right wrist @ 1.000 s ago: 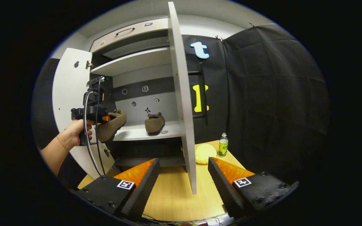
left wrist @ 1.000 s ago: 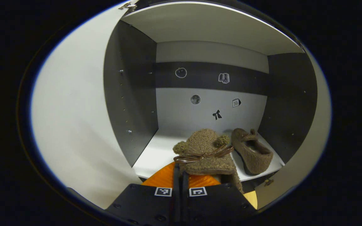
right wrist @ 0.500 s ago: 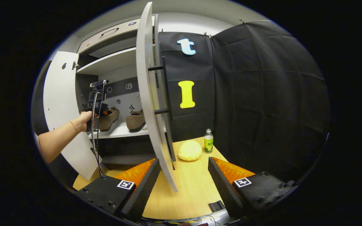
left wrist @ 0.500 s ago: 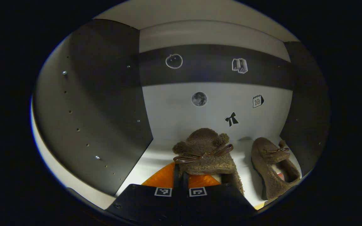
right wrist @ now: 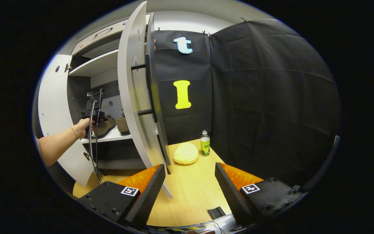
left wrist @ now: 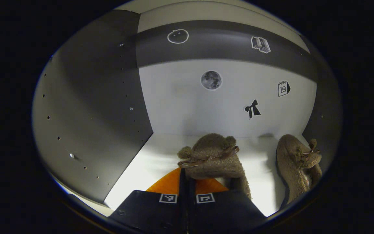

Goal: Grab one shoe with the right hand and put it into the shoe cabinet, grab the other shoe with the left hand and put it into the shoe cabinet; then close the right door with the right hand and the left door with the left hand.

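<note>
While my left gripper (left wrist: 187,182) stays clamped on one shoe (left wrist: 213,157) above the shelf (left wrist: 141,172), other shoe (left wrist: 299,165) at its right edge, right gripper (right wrist: 190,182) apart.

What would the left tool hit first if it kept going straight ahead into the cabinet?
Probably the cabinet's back wall. The left tool is shut on a fuzzy shoe, whose toe would touch first. The other shoe sits off to the side.

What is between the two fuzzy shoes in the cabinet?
Nothing. In the left gripper view, just bare white shelf lies between the held shoe and the other shoe.
</note>
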The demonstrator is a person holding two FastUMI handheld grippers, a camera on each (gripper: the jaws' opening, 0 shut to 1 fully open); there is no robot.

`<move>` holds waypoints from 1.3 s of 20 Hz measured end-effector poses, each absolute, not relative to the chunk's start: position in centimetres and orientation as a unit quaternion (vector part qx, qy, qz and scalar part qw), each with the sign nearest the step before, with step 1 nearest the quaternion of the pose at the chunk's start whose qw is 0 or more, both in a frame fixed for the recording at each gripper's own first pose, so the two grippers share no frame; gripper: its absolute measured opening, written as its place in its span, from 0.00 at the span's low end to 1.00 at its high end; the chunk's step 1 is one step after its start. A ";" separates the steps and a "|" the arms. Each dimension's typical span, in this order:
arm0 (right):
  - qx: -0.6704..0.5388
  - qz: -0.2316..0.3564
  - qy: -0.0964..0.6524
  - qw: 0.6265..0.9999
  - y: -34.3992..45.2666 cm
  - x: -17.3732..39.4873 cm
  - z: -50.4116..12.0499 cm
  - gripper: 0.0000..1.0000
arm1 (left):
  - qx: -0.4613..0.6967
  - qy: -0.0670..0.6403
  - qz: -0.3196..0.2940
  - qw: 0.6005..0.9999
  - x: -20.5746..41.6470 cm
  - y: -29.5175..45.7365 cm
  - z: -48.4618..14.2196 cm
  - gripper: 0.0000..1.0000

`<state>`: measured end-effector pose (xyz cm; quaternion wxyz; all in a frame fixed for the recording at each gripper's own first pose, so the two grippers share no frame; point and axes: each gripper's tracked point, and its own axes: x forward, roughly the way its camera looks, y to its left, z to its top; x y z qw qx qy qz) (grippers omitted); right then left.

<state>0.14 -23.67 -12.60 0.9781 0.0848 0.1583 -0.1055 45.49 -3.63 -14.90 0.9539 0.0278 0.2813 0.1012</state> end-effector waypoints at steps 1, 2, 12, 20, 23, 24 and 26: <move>0.085 -0.105 0.159 0.978 -23.5 0.3 -12.6 0.99 | 0.033 0.280 0.100 0.954 45.6 -3.6 -14.7 0.14; 0.087 -0.103 0.159 0.978 -23.4 0.4 -12.6 0.99 | 0.037 0.279 0.099 0.955 45.4 -3.6 -14.5 0.18; 0.087 -0.108 0.147 0.979 -23.7 0.3 -12.0 0.99 | 0.049 0.250 0.088 0.963 42.7 -3.2 -12.0 0.55; 0.076 -0.112 0.120 0.983 -24.2 0.6 -9.6 0.99 | 0.060 0.183 0.028 0.981 37.3 -6.5 -6.7 0.96; 0.083 -0.120 0.105 0.984 -24.6 1.0 -8.2 0.99 | 0.054 0.145 0.006 0.988 34.0 -8.2 -3.9 0.92; 0.087 -0.124 0.099 0.983 -24.9 1.1 -7.7 0.99 | 0.055 0.130 0.002 0.990 32.9 -8.6 -2.9 0.96; 0.091 -0.131 0.087 0.983 -25.3 1.5 -6.6 1.00 | 0.051 0.105 -0.012 0.993 30.5 -9.3 -1.3 0.96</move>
